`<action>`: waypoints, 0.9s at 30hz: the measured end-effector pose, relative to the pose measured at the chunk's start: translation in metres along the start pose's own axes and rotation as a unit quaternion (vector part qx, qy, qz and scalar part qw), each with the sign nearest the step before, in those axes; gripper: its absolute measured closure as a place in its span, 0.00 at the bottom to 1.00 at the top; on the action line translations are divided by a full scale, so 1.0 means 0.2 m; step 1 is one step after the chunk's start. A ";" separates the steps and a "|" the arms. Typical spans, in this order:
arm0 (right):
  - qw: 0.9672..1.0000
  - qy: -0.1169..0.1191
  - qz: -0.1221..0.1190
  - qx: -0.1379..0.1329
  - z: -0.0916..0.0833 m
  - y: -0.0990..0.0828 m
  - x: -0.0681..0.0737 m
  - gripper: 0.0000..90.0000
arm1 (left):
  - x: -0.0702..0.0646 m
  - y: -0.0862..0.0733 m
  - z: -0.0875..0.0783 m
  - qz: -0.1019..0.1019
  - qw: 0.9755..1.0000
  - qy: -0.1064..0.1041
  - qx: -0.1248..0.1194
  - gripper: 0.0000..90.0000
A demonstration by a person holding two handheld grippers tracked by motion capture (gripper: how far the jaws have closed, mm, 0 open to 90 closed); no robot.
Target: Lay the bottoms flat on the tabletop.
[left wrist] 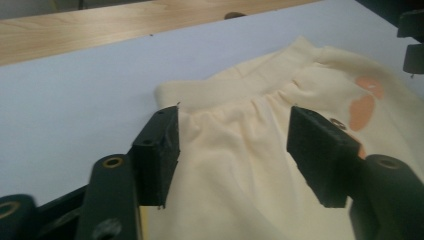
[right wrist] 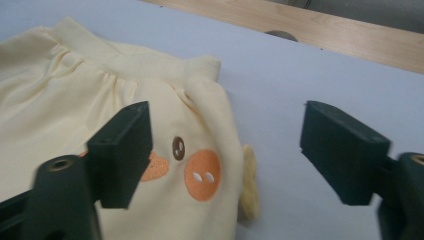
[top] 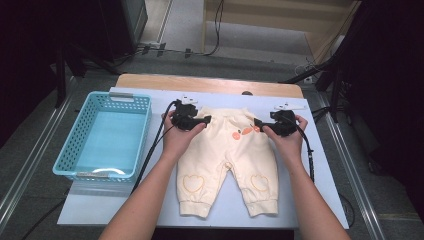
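Note:
A pair of cream baby trousers (top: 227, 160) lies flat on the pale mat (top: 320, 170), waistband at the far side and both legs toward me. Orange patches (top: 245, 131) sit near the right hip. My left gripper (top: 206, 120) is at the waist's left corner with its jaws open. In the left gripper view the cloth (left wrist: 240, 170) lies between and under the left gripper (left wrist: 235, 135), and neither pad presses on it. My right gripper (top: 259, 123) is at the waist's right corner. There the right gripper (right wrist: 227, 145) stands open over the trousers' edge (right wrist: 65, 100) and an orange patch (right wrist: 202, 175).
A light blue perforated basket (top: 70, 145) stands on the mat to the left of the trousers. The table's wooden far edge (top: 210, 84) runs behind the mat. Cables trail from both grippers along my forearms.

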State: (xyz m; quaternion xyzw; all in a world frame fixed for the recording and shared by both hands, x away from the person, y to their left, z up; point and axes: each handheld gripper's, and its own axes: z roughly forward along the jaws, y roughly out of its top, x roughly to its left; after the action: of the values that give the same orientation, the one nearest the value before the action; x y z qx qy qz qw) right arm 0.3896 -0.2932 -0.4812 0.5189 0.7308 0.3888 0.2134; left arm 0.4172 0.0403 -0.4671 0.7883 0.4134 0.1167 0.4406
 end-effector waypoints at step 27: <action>1.000 0.015 -0.005 0.009 -0.22 -0.35 0.11 0.07 | -0.27 -0.34 -0.23 0.047 0.996 -0.075 -0.010 0.00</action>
State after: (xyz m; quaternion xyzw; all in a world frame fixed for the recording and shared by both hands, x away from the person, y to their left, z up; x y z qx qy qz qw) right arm 0.3080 -0.3003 -0.5077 0.5110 0.7403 0.3885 0.1995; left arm 0.3207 0.0459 -0.4842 0.8091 0.3405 0.0813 0.4721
